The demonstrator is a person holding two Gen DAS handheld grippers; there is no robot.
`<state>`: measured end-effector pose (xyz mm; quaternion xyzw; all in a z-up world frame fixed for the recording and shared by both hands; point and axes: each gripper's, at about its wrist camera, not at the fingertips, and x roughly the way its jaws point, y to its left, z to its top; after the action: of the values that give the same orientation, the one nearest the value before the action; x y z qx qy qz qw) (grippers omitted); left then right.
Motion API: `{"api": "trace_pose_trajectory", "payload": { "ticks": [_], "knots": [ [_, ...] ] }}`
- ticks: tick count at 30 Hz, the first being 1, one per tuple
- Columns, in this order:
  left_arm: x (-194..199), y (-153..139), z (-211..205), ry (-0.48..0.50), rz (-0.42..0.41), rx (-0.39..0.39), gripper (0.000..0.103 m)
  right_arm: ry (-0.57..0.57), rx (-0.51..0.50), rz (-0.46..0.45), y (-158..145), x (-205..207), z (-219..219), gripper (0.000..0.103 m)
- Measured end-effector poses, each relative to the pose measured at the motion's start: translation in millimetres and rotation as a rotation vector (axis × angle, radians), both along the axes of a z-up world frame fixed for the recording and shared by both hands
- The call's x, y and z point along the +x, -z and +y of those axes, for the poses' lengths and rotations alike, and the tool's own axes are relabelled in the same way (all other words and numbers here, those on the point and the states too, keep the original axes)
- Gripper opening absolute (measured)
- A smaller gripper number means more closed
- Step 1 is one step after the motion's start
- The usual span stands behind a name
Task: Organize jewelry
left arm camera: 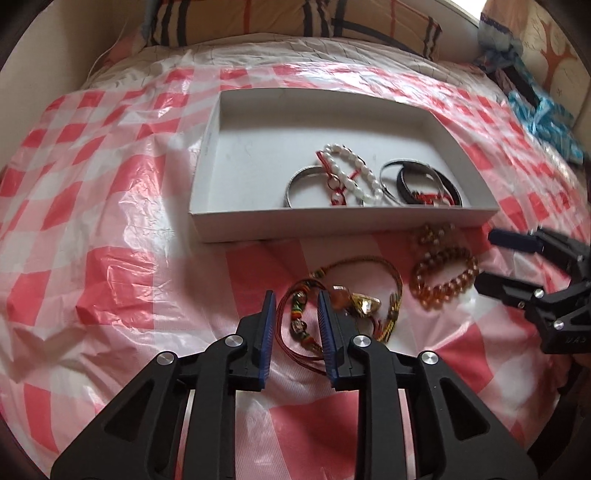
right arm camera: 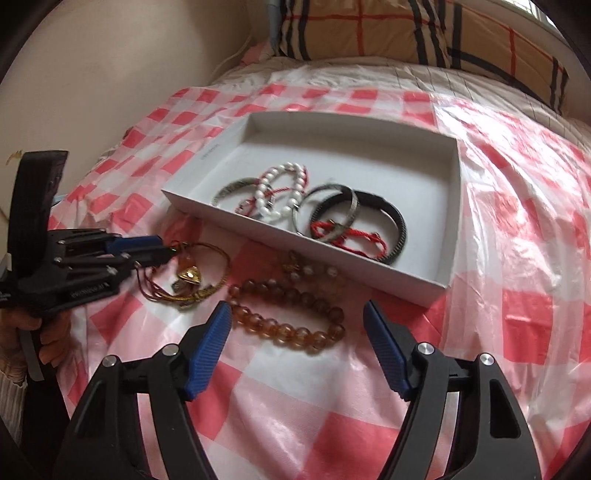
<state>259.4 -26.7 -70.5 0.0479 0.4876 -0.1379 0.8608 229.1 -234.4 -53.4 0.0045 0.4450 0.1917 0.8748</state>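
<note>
A white shallow box (left arm camera: 236,221) (right arm camera: 424,284) lies on the checked cover and holds a pearl bracelet (left arm camera: 354,170) (right arm camera: 275,177), silver bangles, a black band (right arm camera: 399,221) and red cords. In front of it lie an amber bead bracelet (left arm camera: 443,284) (right arm camera: 291,328) and a tangle of cord bracelets with a gold charm (left arm camera: 364,304) (right arm camera: 190,277). My left gripper (left arm camera: 295,306) (right arm camera: 162,253) is open, its fingers straddling a multicoloured cord bracelet (left arm camera: 301,317) of that tangle. My right gripper (right arm camera: 297,314) (left arm camera: 487,258) is wide open just above the amber bracelet.
A red and white checked plastic sheet (left arm camera: 110,258) (right arm camera: 517,258) covers the bed. A plaid pillow (left arm camera: 295,18) (right arm camera: 424,29) lies at the far end. A blue patterned cloth (left arm camera: 543,110) sits at the right edge, and a wall stands on the left.
</note>
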Motion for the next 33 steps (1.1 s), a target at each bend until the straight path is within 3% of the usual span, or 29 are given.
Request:
{"api": "trace_pose_trajectory", "payload": {
  "ticks": [2, 5, 7, 9, 12, 17, 20, 22, 26, 29, 33],
  "knots": [
    [-5.7, -1.0, -4.7, 0.019, -0.009, 0.036, 0.008, -0.046, -0.012, -0.037, -4.5, -4.5, 14.0, 0.072],
    [-15.6, -5.3, -3.9, 0.028, -0.019, 0.031, 0.002, -0.124, -0.039, -0.073, -6.2, -3.7, 37.9, 0.072],
    [-22.0, -10.0, 0.1, 0.027, -0.024, 0.013, 0.000, -0.160, -0.056, -0.068, -1.4, 2.5, 52.4, 0.069],
    [-28.7, -16.0, 5.5, 0.027, -0.032, -0.019, 0.000, -0.184, -0.059, -0.035, 7.2, 12.8, 64.2, 0.058],
    [-35.6, -18.9, 14.5, 0.014, -0.034, -0.050, 0.000, -0.190, -0.047, -0.006, 15.3, 19.8, 70.4, 0.056],
    [-28.4, -12.1, 25.2, -0.023, 0.003, -0.115, 0.005, -0.152, 0.094, 0.048, 16.6, 29.6, 53.2, 0.056],
    [-22.8, -5.4, 21.9, -0.034, 0.018, -0.100, 0.020, -0.142, 0.077, 0.053, 18.7, 34.4, 53.7, 0.053],
    [-18.6, 1.4, 16.0, -0.032, 0.035, -0.081, 0.020, -0.143, 0.067, 0.052, 19.7, 37.0, 57.3, 0.052],
    [-23.3, -0.9, 6.3, 0.025, 0.016, -0.054, 0.002, -0.154, 0.039, 0.052, 23.5, 38.1, 62.0, 0.051],
    [-31.7, -13.8, 16.4, 0.054, 0.007, -0.168, 0.002, -0.148, 0.051, 0.070, 26.8, 39.8, 57.1, 0.051],
    [-44.0, -46.0, 43.6, 0.098, -0.089, -0.447, 0.002, -0.157, 0.011, 0.066, 28.4, 38.4, 60.8, 0.051]
  ]
}}
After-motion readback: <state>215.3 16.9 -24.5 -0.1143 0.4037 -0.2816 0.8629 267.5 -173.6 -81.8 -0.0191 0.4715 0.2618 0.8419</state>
